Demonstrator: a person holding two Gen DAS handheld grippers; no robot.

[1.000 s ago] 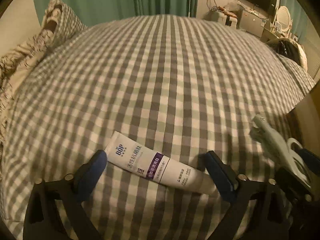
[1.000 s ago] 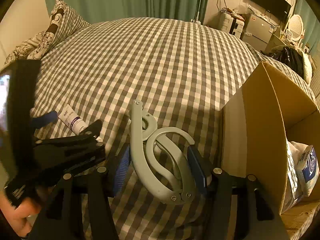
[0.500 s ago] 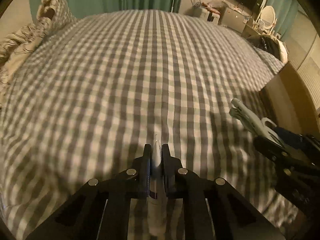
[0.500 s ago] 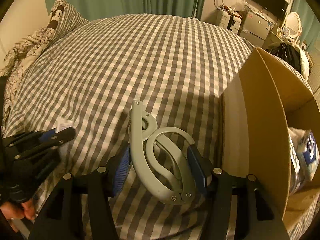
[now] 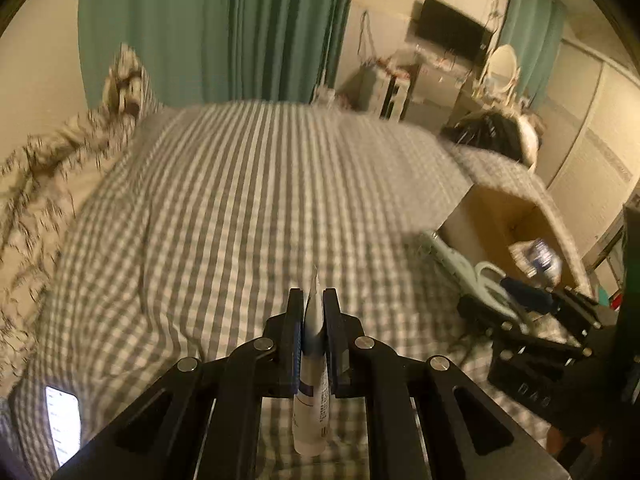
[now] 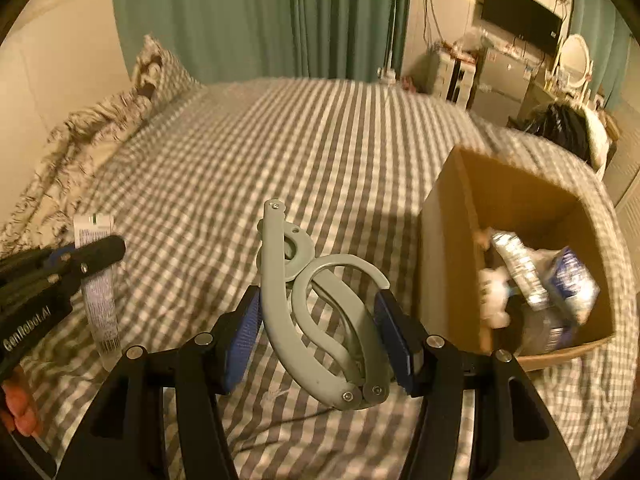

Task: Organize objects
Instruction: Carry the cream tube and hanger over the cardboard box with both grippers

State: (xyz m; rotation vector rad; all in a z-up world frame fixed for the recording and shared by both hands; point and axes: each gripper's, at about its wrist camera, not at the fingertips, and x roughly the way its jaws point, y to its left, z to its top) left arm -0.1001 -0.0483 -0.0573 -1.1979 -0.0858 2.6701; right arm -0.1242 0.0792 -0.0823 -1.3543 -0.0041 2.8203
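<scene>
My left gripper is shut on a white cream tube and holds it upright above the checked bedspread. The tube also shows in the right wrist view, hanging from the left gripper at the left. My right gripper is shut on a grey-green folding hook hanger, held above the bed. The hanger shows in the left wrist view at the right. An open cardboard box with several packets inside stands on the bed to the right.
Pillows lie at the head of the bed on the left. A lit phone lies on the bedspread at the lower left. Green curtains, a TV, a cabinet and a round mirror stand beyond the bed.
My left gripper closed on the cream tube and lifted it off the bed. My right gripper rose with the hanger, and the box now sits lower in its view.
</scene>
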